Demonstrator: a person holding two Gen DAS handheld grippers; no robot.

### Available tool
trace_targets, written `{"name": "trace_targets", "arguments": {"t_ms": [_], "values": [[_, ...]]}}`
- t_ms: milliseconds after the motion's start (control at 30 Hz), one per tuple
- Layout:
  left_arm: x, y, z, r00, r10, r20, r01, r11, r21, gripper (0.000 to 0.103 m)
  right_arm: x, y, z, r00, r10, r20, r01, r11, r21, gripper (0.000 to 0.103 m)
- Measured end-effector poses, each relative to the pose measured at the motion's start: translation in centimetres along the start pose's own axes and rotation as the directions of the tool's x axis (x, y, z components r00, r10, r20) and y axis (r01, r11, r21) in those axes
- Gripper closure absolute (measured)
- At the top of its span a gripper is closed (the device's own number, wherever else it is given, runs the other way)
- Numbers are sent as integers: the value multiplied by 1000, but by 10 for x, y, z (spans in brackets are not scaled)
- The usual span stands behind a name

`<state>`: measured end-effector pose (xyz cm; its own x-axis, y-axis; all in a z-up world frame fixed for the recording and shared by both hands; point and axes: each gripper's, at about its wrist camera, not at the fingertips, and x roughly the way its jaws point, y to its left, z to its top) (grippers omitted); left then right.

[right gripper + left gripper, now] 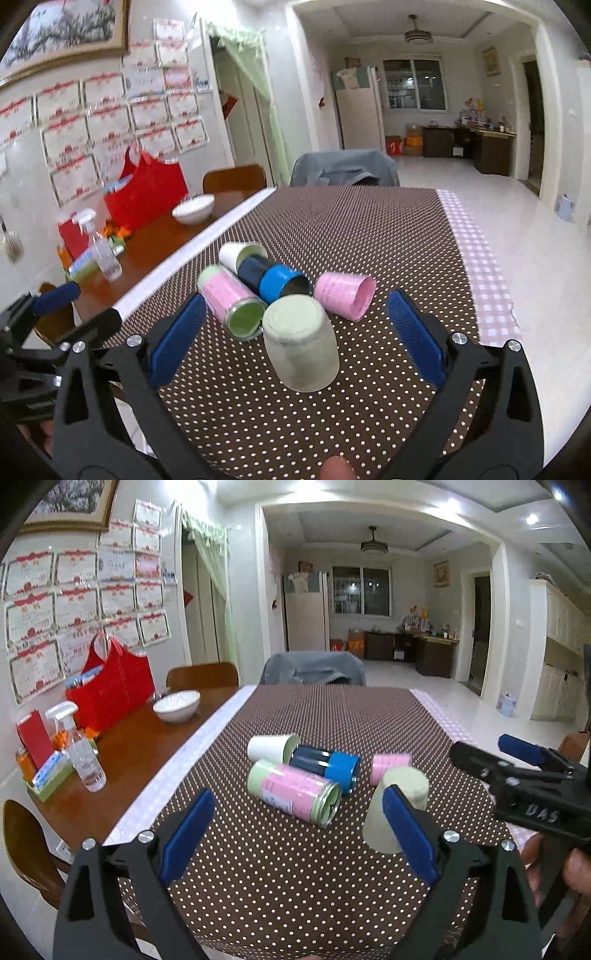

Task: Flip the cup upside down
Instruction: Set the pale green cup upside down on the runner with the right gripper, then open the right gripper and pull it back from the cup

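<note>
A pale green cup (pixel 300 343) stands upside down on the dotted brown tablecloth (pixel 351 229), between the blue pads of my open right gripper (pixel 295 332) but touching neither. It also shows in the left wrist view (pixel 402 794), partly behind my open, empty left gripper (pixel 299 830). Behind it lie a pink-and-green can (pixel 295 792), a dark blue cup (pixel 327 764), a white cup (pixel 271 747) and a pink cup (pixel 388 766), all on their sides. The right gripper (pixel 495 757) appears at the right of the left wrist view.
On the bare wood at the left stand a white bowl (pixel 176 705), a spray bottle (pixel 83 753), a red bag (pixel 110 686) and boxes. Chairs (pixel 312 668) stand at the far table edge. A checked cloth strip (pixel 480 266) runs along the right edge.
</note>
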<state>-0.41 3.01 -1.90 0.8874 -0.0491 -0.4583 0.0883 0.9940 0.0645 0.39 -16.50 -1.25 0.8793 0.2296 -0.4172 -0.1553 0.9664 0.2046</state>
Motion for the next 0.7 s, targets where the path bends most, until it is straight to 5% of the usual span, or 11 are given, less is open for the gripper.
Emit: {"name": "trace_targets", "arguments": {"t_ms": [533,700], "values": [[-38,-12,16,995,13,103,-18,999,44,4,-64,7,9,989,-9,145,6,1000,24,6],[-59,-14,15,971,63,230,-76,996,48,4,-70,9,4,988,-15,151,11,1000,27,6]]}}
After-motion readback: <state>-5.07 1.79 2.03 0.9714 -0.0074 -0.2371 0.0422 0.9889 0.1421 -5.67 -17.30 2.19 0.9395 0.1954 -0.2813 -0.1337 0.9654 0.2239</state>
